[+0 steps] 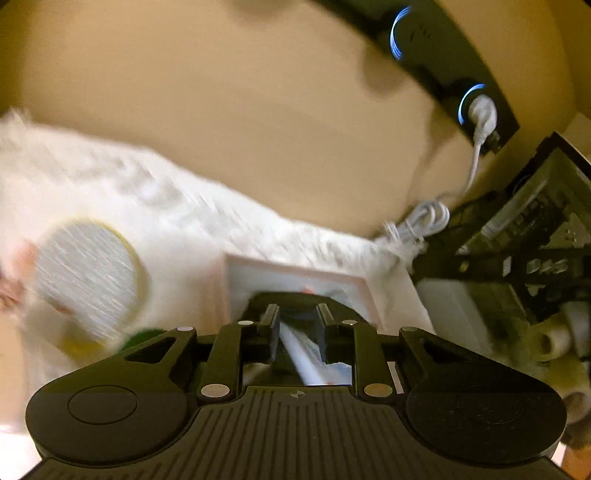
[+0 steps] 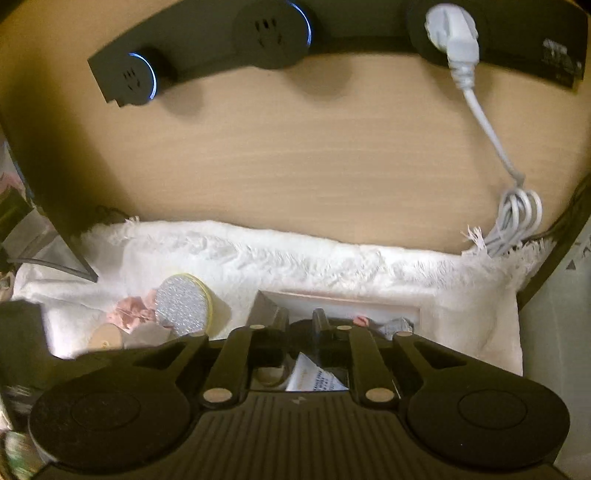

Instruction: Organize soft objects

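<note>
- Hovering the left gripper (image 1: 297, 328) low over a shallow pink-rimmed white box (image 1: 291, 268), fingers drawn close with a thin white strip (image 1: 301, 360) running slantwise through the gap; too blurred to tell whether pinching it or merely passing above it.
- Hovering the right gripper (image 2: 300, 325) over the same box from the near side, fingers narrowed yet parted, nothing plainly pinched; looking down past them onto a printed white paper sachet (image 2: 314, 376) lying just beneath.
- Judging the box to be the gathering place: sitting directly ahead of both tools, long axis running left to right, far rim (image 2: 351, 298) touching the fluffy white fringed towel (image 2: 295, 254) underneath.
- Finding the loose soft things off to the left of the box: a round silver-grey pad with a yellow rim (image 2: 183, 306), propped on edge, and a crumpled pink soft piece (image 2: 131, 314) just beside it, touching or nearly so.
- Judging the left tool nearer to that pad (image 1: 88, 280), so reaching leftward across the towel and carrying rightward into the box looks the likely move.
- Noting open towel between pad and box for sliding or lifting; crowding at far left from a dark upright panel (image 2: 55, 221).
- Noting, at the towel's right end, a coiled white cable (image 2: 517, 218) touching the fringe, risking a snag.
- Ending farthest off at a pale wooden panel (image 2: 295, 166) carrying a black power strip with blue-lit sockets (image 2: 221, 40) and a white plug (image 2: 454, 33), well apart from the work.
</note>
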Demonstrator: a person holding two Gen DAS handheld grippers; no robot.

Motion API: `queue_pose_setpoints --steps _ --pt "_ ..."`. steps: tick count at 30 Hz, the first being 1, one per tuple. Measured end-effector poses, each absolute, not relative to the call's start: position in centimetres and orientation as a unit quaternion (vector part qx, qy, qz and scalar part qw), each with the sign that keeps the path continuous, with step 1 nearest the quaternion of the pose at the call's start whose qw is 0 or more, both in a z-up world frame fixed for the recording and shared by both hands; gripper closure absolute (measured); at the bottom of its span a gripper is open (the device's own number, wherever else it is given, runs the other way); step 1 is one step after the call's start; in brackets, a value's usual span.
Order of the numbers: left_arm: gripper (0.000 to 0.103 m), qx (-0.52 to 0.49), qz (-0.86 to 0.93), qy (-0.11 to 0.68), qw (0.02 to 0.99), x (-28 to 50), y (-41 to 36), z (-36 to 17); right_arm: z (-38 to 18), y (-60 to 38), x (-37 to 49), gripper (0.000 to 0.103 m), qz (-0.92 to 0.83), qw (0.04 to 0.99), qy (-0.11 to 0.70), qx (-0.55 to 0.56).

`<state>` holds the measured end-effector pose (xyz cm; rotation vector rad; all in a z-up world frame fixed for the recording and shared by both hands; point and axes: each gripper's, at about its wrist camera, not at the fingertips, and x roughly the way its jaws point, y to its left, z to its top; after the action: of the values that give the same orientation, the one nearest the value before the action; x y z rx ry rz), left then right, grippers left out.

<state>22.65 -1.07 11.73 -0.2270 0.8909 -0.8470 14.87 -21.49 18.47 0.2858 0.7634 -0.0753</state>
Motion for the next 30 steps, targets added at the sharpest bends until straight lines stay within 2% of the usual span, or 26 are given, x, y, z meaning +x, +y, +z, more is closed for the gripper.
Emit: queue_pose_setpoints --steps 3,9,13,16,20,30 --pt "0.080 -0.107 -0.392 0.391 0.826 22.3 2.2 13.0 17.7 -20.9 14.9 0.088 -0.037 0.917 0.376 0.129" --pt "0.080 -0.143 -0.312 0.364 0.866 23.5 11.7 15.1 16.8 -17.0 14.3 0.065 0.004 0.924 0.368 0.108" --pt "0.080 -0.174 -0.222 0.375 0.883 25.6 19.2 13.8 16.5 -11.8 14.6 0.056 0.042 0.931 0.357 0.070" --pt "0.080 -0.182 -0.196 0.400 0.877 27.0 22.7 11.6 16.4 -7.8 15.6 0.052 0.061 0.933 0.351 0.048" --pt "0.080 -0.160 -0.215 0.439 0.858 28.0 23.6 8.3 15.3 -2.7 15.9 0.049 0.083 0.935 0.344 -0.002" --pt "0.080 -0.162 -0.267 0.462 0.830 29.6 23.3 4.7 5.5 6.1 17.4 0.049 0.101 0.901 0.404 -0.120"
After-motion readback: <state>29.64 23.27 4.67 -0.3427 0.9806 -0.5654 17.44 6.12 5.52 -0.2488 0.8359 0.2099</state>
